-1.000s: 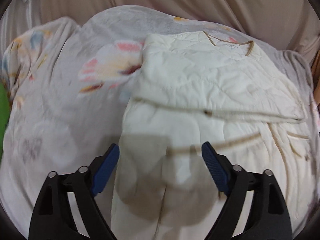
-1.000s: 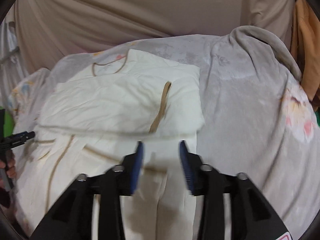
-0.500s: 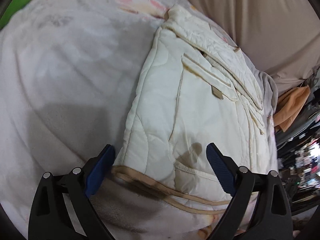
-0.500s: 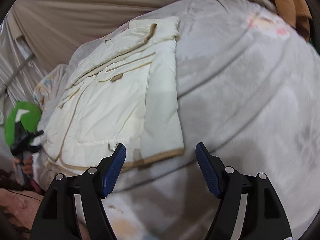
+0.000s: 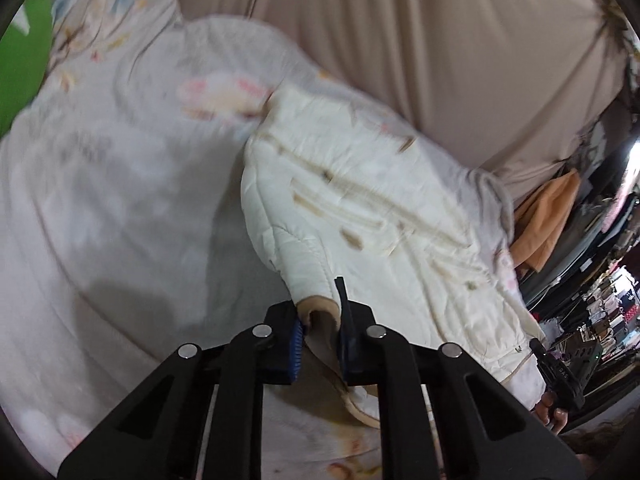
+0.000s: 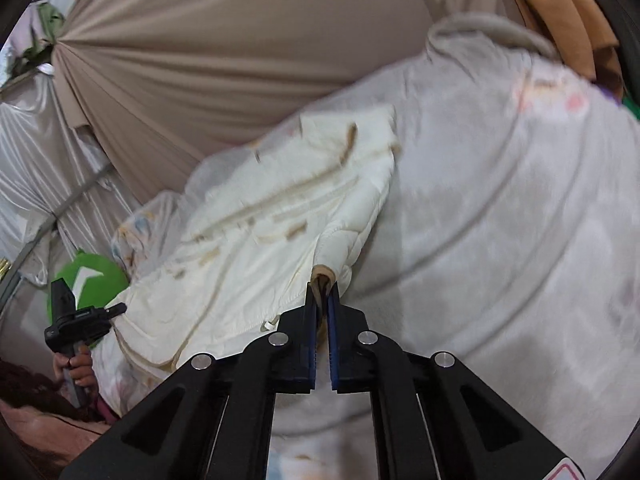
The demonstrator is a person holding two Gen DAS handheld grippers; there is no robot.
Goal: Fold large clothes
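A cream quilted jacket point(image 5: 360, 200) with tan trim lies partly folded on a pale floral blanket point(image 5: 120, 184). My left gripper point(image 5: 320, 320) is shut on the jacket's near left hem corner and lifts it off the blanket. My right gripper point(image 6: 322, 300) is shut on the jacket point(image 6: 280, 216) at its near right hem corner and lifts it too. The right gripper shows at the lower right of the left wrist view point(image 5: 556, 376), and the left gripper at the lower left of the right wrist view point(image 6: 76, 316). The far end of the jacket still rests on the blanket.
A beige curtain point(image 5: 440, 40) hangs behind the bed. An orange cloth point(image 5: 548, 216) hangs at the right, with cluttered shelves point(image 5: 600, 320) beyond. A green object point(image 6: 88, 280) sits at the bed's left. The blanket point(image 6: 520, 220) spreads wide on both sides.
Both grippers were open above the jacket's near hem; they have closed on its two hem corners and raised them off the blanket.
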